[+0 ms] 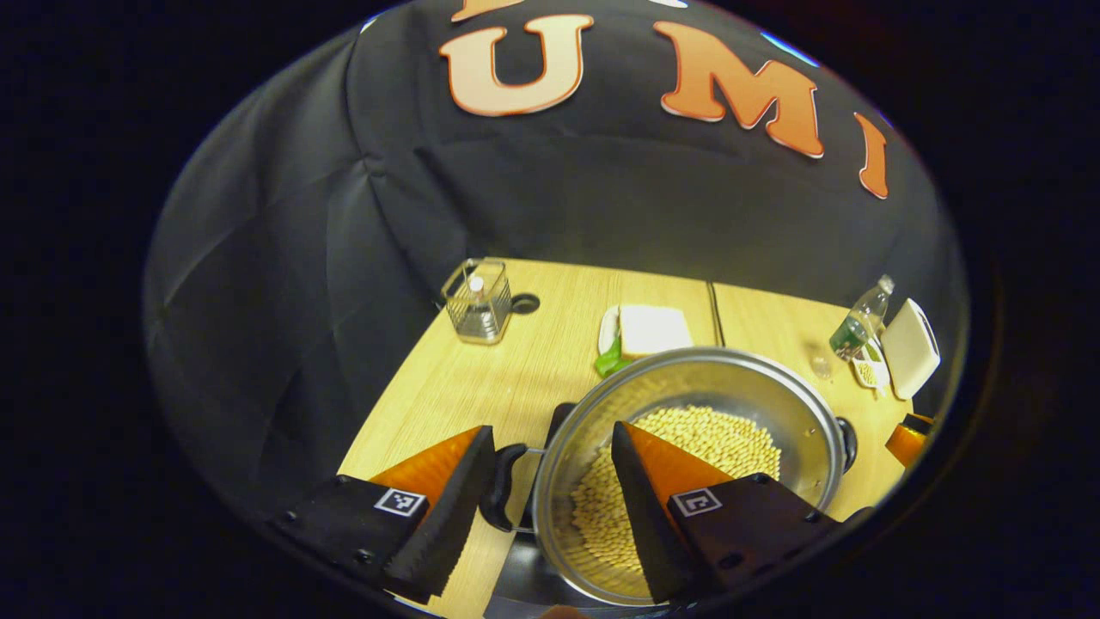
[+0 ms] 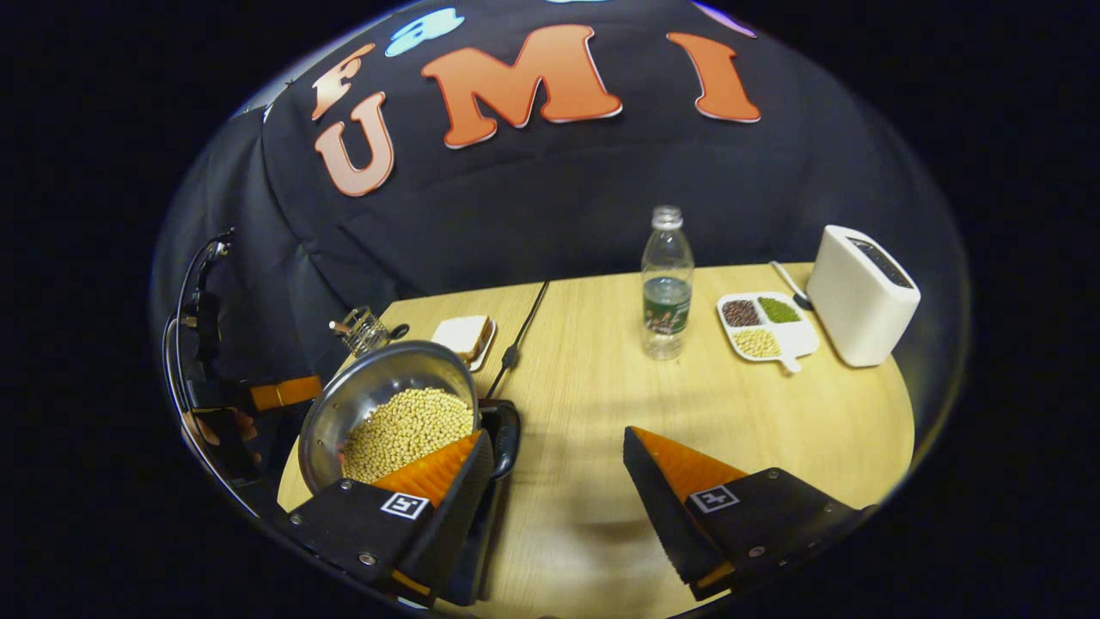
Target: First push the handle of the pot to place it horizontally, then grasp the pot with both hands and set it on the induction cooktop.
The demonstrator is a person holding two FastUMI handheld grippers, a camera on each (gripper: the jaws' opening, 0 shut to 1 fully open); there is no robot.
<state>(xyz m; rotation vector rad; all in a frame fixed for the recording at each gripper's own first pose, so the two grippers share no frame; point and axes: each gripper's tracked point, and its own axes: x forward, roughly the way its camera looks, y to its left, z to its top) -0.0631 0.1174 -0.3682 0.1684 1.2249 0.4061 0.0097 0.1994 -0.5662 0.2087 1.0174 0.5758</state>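
Straddling pot (image 1: 687, 430) rim, left fingers (image 1: 640, 481) spread — right fingers (image 2: 464, 490) spread beside handle (image 2: 503, 434).

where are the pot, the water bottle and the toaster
pot (image 1: 799, 404): left gripper view, on the bare inner wall above the beans
water bottle (image 2: 667, 297): right gripper view, on the middle of its body
toaster (image 2: 851, 301): right gripper view, on its front side face
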